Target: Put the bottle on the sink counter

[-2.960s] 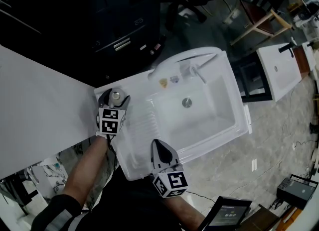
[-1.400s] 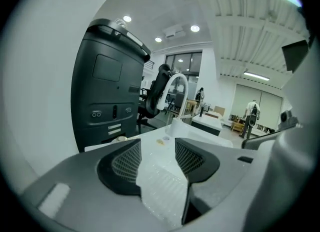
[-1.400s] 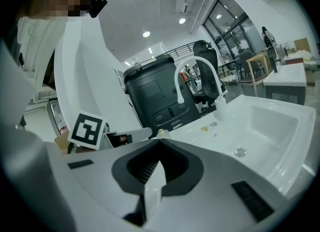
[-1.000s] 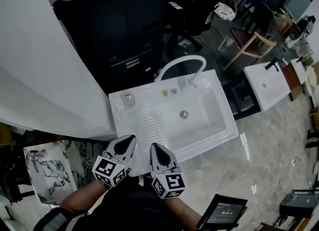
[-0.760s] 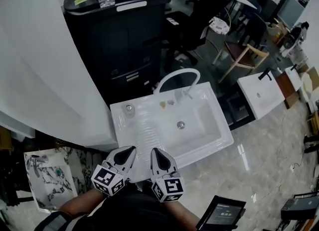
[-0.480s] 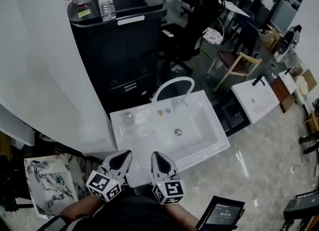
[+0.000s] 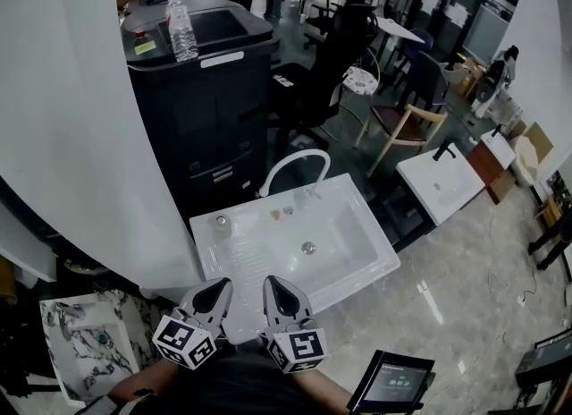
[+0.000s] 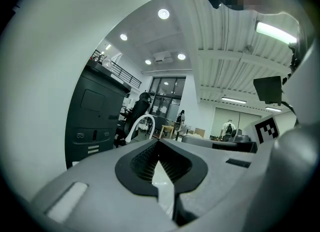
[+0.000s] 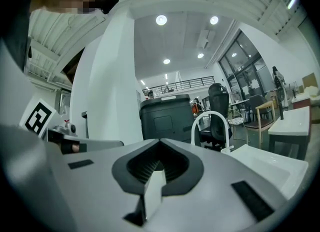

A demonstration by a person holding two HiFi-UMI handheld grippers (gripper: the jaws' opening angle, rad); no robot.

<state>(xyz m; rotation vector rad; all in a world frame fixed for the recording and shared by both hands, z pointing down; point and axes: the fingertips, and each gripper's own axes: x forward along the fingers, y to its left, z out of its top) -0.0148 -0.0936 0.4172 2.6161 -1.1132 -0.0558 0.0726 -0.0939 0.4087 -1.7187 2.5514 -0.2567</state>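
The small clear bottle (image 7: 221,223) stands upright on the back left corner of the white sink counter (image 7: 253,258), seen from above by its cap. Nothing touches it. My left gripper (image 7: 217,287) is held shut and empty in front of the sink's near edge, well short of the bottle. My right gripper (image 7: 272,283) is beside it, also shut and empty. In the left gripper view the jaws (image 8: 159,145) meet at the tips; the right gripper view shows its jaws (image 9: 160,144) closed the same way. The bottle shows in neither gripper view.
A white arched faucet (image 7: 291,166) rises behind the basin with its drain (image 7: 308,248). A tall black cabinet (image 7: 204,109) behind the sink carries another water bottle (image 7: 181,29). A white wall (image 7: 71,136) curves at left. Chairs (image 7: 402,127) and a second basin (image 7: 447,181) stand at right.
Three seconds ago my left gripper was around the bottle on the counter. It has since let go and drawn back beside the right one, and the head view has lifted to show more of the room.
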